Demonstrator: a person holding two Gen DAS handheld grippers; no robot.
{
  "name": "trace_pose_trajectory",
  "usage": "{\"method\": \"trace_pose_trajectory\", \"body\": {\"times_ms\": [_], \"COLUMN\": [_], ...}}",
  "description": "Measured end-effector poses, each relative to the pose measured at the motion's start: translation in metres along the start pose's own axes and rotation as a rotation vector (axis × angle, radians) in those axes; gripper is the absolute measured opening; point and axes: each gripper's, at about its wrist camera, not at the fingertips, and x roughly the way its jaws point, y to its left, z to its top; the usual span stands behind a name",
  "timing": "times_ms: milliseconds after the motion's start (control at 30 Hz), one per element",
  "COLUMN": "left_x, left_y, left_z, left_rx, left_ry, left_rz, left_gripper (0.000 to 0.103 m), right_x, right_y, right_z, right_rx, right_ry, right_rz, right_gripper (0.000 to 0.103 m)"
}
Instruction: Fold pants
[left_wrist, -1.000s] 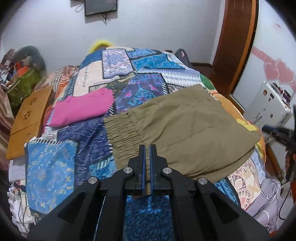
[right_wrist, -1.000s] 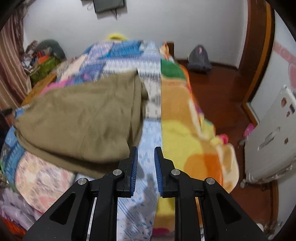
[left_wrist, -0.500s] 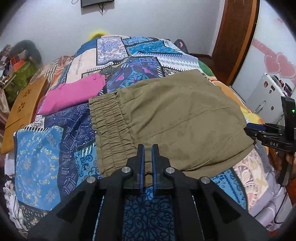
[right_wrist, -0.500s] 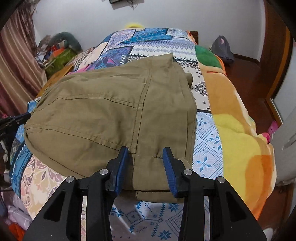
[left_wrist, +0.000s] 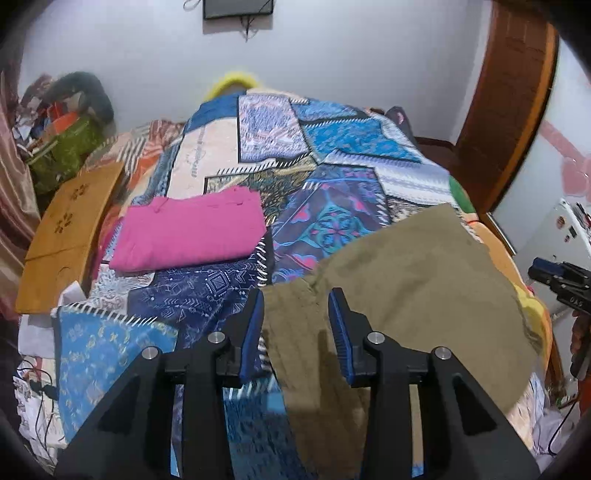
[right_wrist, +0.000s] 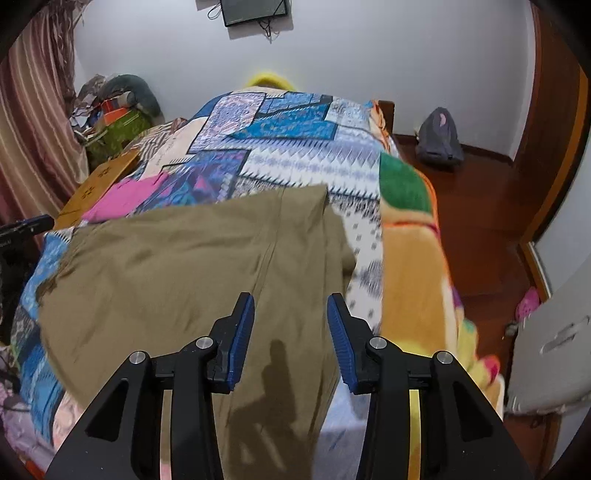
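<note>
The olive-green pants (left_wrist: 413, 280) lie folded on the patchwork bedspread (left_wrist: 332, 155), near the bed's front edge. They also show in the right wrist view (right_wrist: 184, 266). My left gripper (left_wrist: 296, 325) is open and empty, just above the pants' left edge. My right gripper (right_wrist: 290, 328) is open and empty above the pants' right part; its shadow falls on the cloth. The right gripper also shows at the right edge of the left wrist view (left_wrist: 557, 280).
A folded pink garment (left_wrist: 188, 232) lies on the bed, left of the pants. A wooden board (left_wrist: 66, 229) leans at the bed's left side. A grey bag (right_wrist: 439, 140) sits on the floor by the far wall. A white appliance (right_wrist: 550, 343) stands at the right.
Both grippers have opened wide; the left one let go of the pants' edge. Both pulled back and up from the pants, which now lie flat.
</note>
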Motion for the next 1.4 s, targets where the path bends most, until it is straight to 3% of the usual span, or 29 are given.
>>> {"method": "trace_pose_trajectory", "body": {"times_ms": [200,367,667,767,800,867,1033,1200,1267,1300,1400], "left_x": [0.055,0.083,0.103,0.105,0.106,0.106,0.105,0.107,0.106,0.104,0.085], "left_y": [0.015,0.016,0.008,0.010,0.011,0.010,0.000,-0.004,-0.003,-0.002,-0.001], "left_z": [0.015,0.021,0.015,0.015,0.014,0.013,0.011,0.012,0.016,0.018,0.026], "left_rx": [-0.046,-0.067,-0.037,-0.045,-0.045,-0.036,0.027,0.052,0.058,0.055,0.051], "left_ry": [0.096,0.163,0.189,0.192,0.192,0.182,0.135,0.128,0.132,0.135,0.103], "left_rz": [0.056,0.008,0.025,0.023,0.025,0.051,0.158,0.206,0.220,0.221,0.231], "left_gripper": [0.046,0.062,0.066,0.067,0.068,0.072,0.072,0.072,0.072,0.072,0.072], "right_x": [0.039,0.085,0.152,0.155,0.155,0.153,0.144,0.146,0.151,0.150,0.124], "right_y": [-0.014,-0.022,-0.034,-0.035,-0.034,-0.029,-0.012,-0.017,-0.022,-0.027,-0.040], "right_z": [0.034,0.055,0.075,0.076,0.076,0.074,0.070,0.075,0.080,0.082,0.085], "right_rx": [-0.030,-0.039,-0.041,-0.041,-0.045,-0.067,-0.192,-0.174,-0.191,-0.169,-0.063], "right_ry": [0.006,0.036,0.146,0.135,0.132,0.120,0.049,0.055,0.085,0.098,0.098], "right_rz": [-0.025,-0.008,0.073,0.096,0.102,0.090,-0.033,-0.130,-0.254,-0.258,-0.144], "right_gripper": [0.043,0.044,0.044,0.037,0.024,0.011,0.006,0.006,0.006,0.006,0.006]}}
